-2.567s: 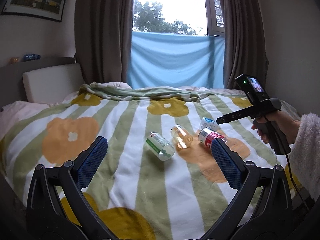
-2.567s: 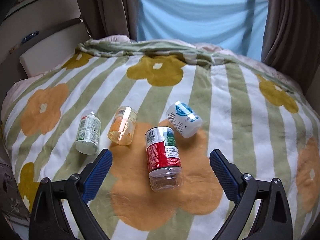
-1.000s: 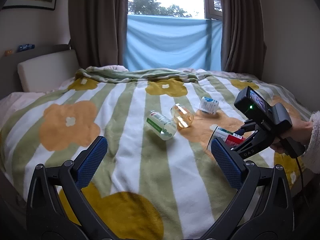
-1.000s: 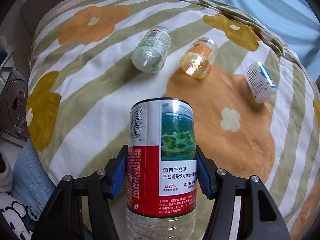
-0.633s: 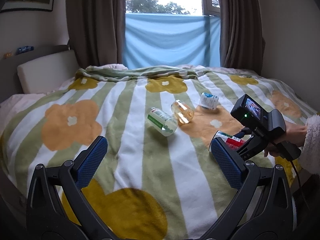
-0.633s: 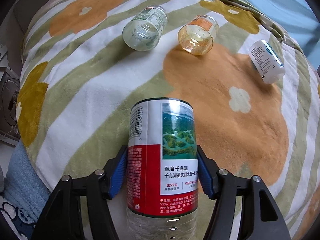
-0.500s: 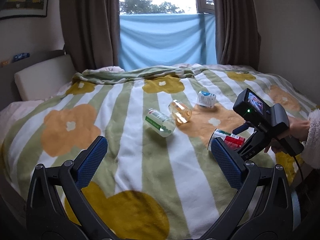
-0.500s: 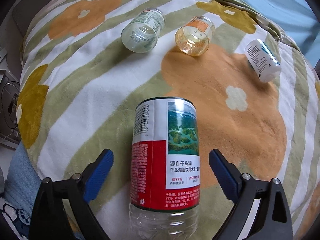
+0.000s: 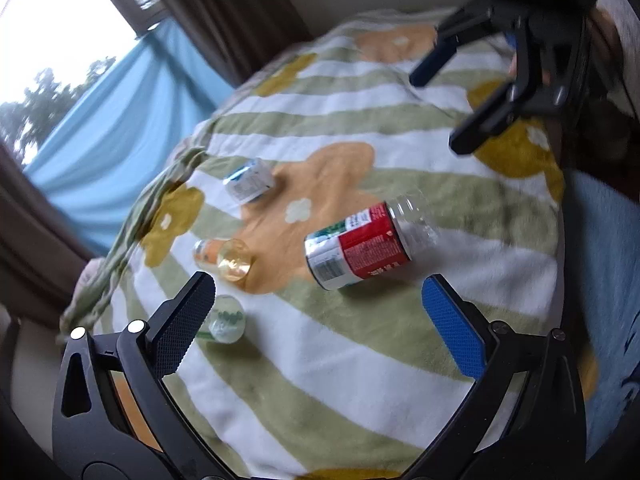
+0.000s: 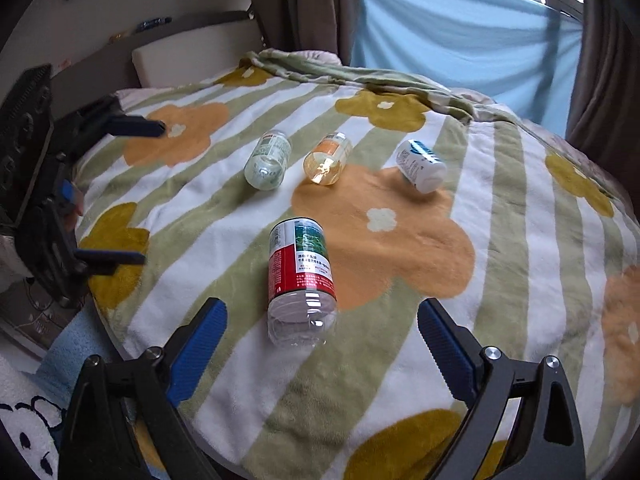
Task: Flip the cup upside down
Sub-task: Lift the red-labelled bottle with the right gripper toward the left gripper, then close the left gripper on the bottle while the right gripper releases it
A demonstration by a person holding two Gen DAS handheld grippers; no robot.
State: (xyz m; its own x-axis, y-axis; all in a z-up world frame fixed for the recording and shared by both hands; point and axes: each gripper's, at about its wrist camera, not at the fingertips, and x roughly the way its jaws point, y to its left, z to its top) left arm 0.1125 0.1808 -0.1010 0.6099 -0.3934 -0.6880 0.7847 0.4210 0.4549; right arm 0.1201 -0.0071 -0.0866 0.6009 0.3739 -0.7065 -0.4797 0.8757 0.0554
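Note:
A clear cup with a red label (image 10: 302, 276) lies on its side on the flowered blanket (image 10: 400, 360), open end toward my right gripper (image 10: 322, 344). That gripper hovers just behind it, open, with nothing between its blue pads. In the left wrist view the same red-label cup (image 9: 360, 248) lies just beyond my open left gripper (image 9: 318, 324), whose view is rolled sideways. The right gripper (image 9: 452, 96) shows at the upper right there, apart from the cup. The left gripper (image 10: 120, 192) stands open at the bed's left side.
Three more cups lie on their sides farther back: green-label (image 10: 268, 160), amber (image 10: 328, 158) and white-and-blue (image 10: 420, 166). The bed edge runs close below the red-label cup. A white pillow (image 10: 192, 56) and curtains stand behind.
My right gripper opened, let go of the red-label cup and drew back; the cup now lies on the blanket. My left gripper swung in toward the cups and rolled.

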